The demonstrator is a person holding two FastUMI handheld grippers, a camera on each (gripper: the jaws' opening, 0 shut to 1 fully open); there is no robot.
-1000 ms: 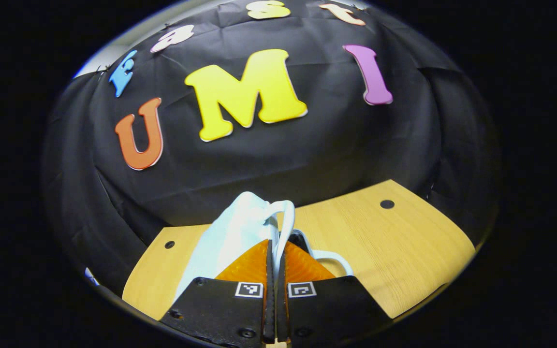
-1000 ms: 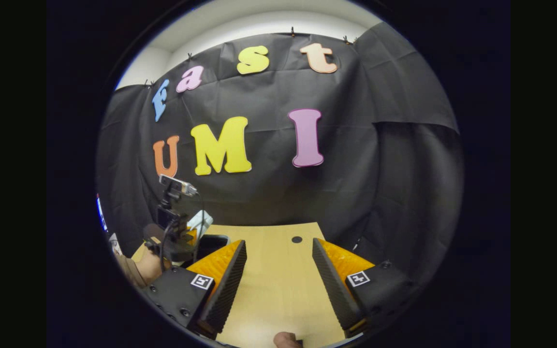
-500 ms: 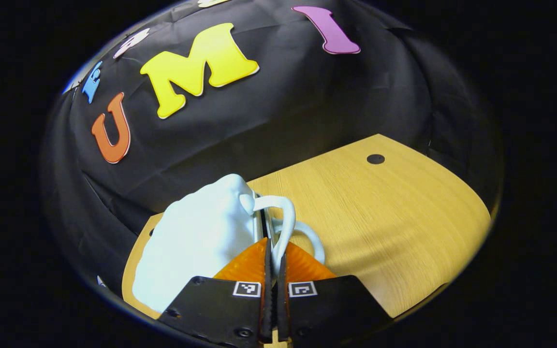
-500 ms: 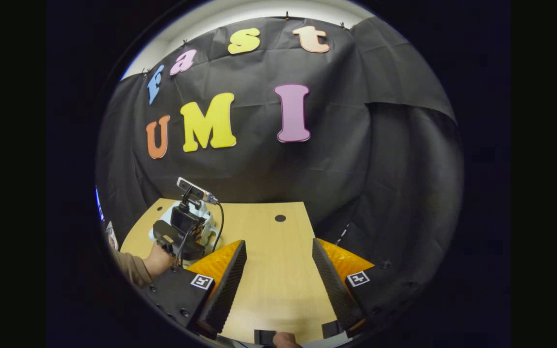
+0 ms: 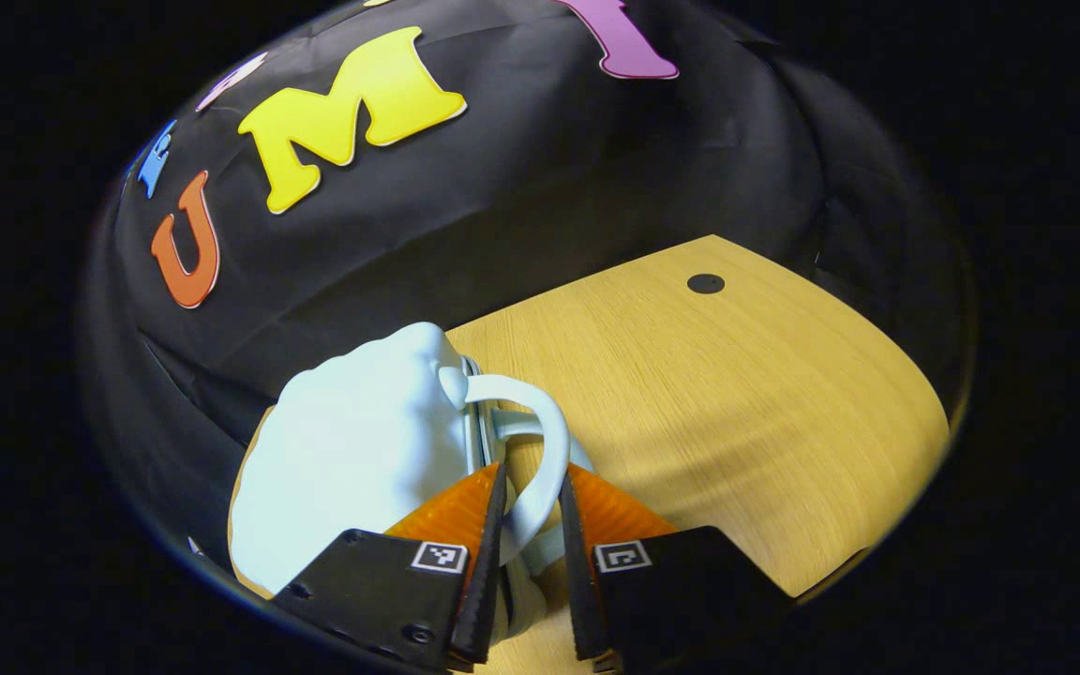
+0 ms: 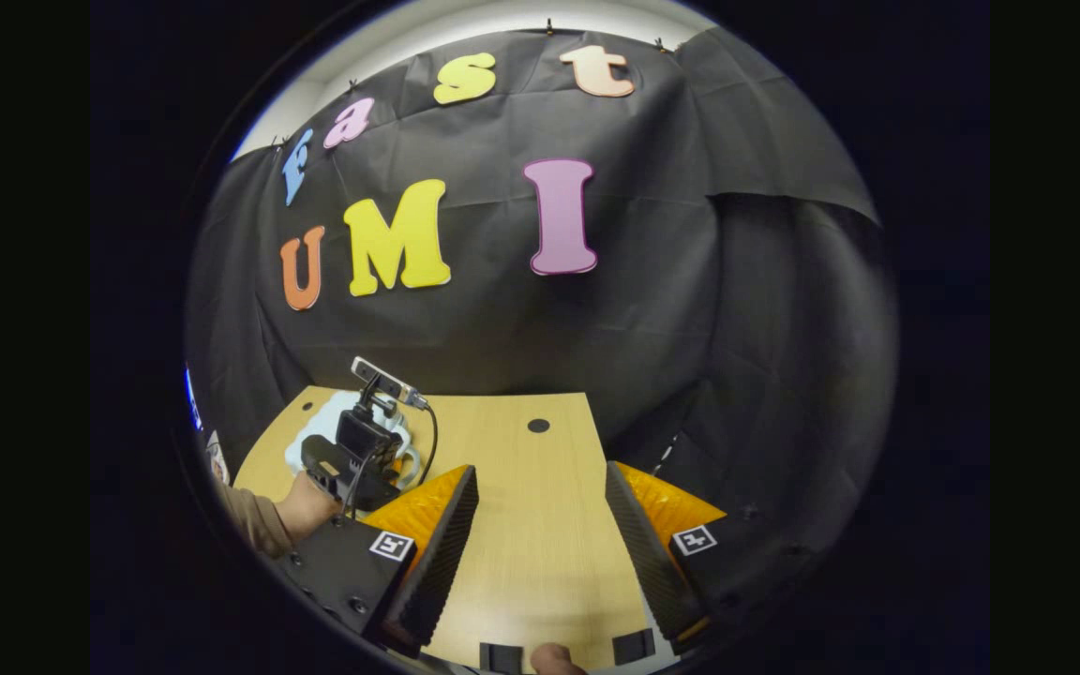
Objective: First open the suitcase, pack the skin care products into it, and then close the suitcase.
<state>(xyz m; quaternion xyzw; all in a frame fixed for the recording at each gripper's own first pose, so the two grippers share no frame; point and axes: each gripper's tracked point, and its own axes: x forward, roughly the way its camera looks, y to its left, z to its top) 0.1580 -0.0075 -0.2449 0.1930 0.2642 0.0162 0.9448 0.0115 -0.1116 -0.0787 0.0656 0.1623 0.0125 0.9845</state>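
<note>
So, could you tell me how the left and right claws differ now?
The left claw is narrowly parted around the looped handle of the pale blue suitcase; the right claw gapes wide with nothing between. The left claw sits at the suitcase; the right claw hangs over the light wooden table.

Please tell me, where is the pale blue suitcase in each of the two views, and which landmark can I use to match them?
Left gripper view: the pale blue suitcase lies lower left, its handle between the left gripper fingers.
Right gripper view: the suitcase sits far left on the table, partly behind the left gripper.
Shared landmark: the dark round hole in the wooden table.
</note>
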